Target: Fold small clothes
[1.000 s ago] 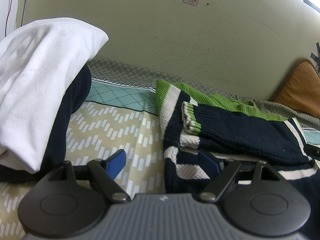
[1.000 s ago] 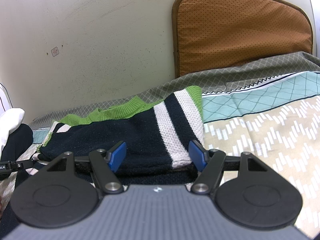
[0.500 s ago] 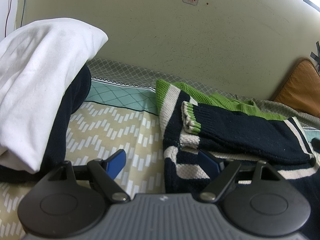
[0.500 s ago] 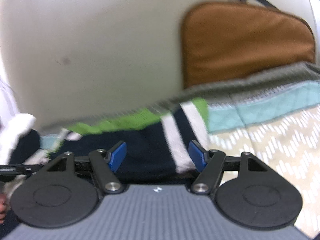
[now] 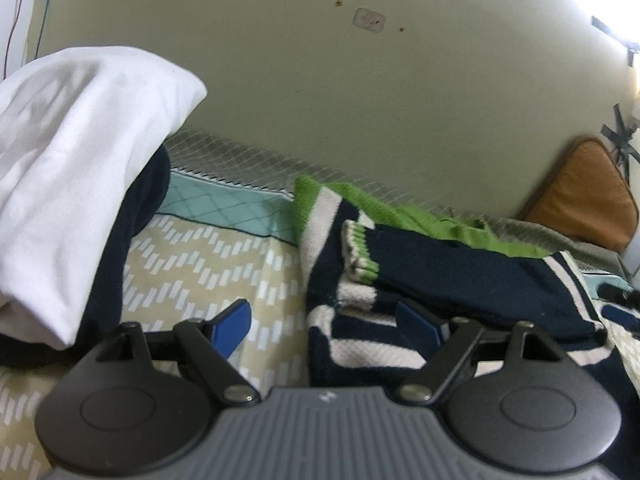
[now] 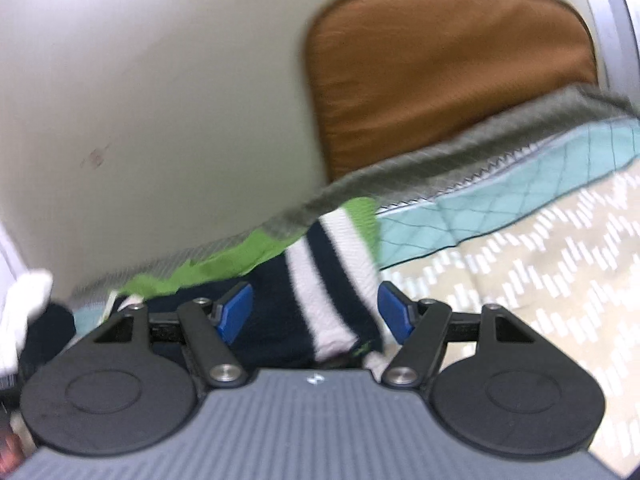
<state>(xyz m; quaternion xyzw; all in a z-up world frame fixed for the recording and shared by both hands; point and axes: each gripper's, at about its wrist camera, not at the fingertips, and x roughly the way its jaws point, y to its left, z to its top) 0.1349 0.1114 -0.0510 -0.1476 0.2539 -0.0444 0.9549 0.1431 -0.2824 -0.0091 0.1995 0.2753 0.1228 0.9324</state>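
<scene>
A folded knit sweater (image 5: 460, 280), navy with white stripes and green trim, lies on the patterned bedspread (image 5: 208, 264). My left gripper (image 5: 324, 322) is open at its left edge. One blue pad (image 5: 232, 326) is over bare bedspread and the other (image 5: 416, 320) lies against the knit, without squeezing it. In the right wrist view my right gripper (image 6: 316, 316) is open, with the striped right end of the sweater (image 6: 332, 280) between its fingers; the pads do not press it. A blue tip of the right gripper (image 5: 618, 314) shows past the sweater.
A white cloth (image 5: 80, 168) is heaped over a dark navy garment (image 5: 120, 264) at the left. An orange cushion (image 6: 440, 80) leans on the pale wall (image 5: 360, 100) behind the bed's right side. Bare bedspread (image 6: 540, 280) extends to the right of the sweater.
The right wrist view has tilted and blurred as the right gripper rolled and shifted along the sweater's end. The left gripper has stayed put. Both stay open.
</scene>
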